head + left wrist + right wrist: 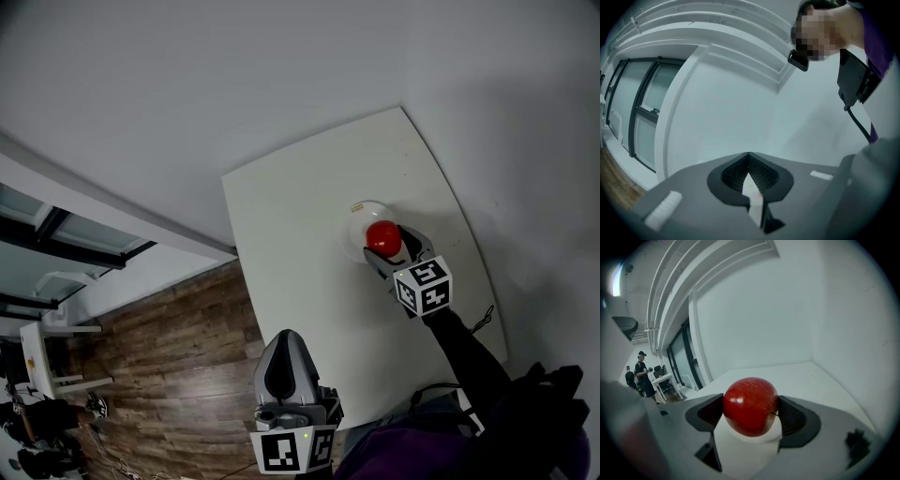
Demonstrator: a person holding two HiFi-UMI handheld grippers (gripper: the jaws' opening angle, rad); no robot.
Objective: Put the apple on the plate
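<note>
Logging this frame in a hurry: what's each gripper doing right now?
Left gripper: tongs closed, empty.
Right gripper: tongs closed on the apple.

A white, smooth-topped desk [300, 262] with rounded corners stands on a brown wood-plank floor [159, 356]. Its far corner is tucked into the meeting of two pale white walls [281, 75]. One thing lies directly on it: a small round white plate [358, 221]. The plate is set in from every edge, and it sits somewhat nearer the wall-side edge than the floor-side one.
</note>
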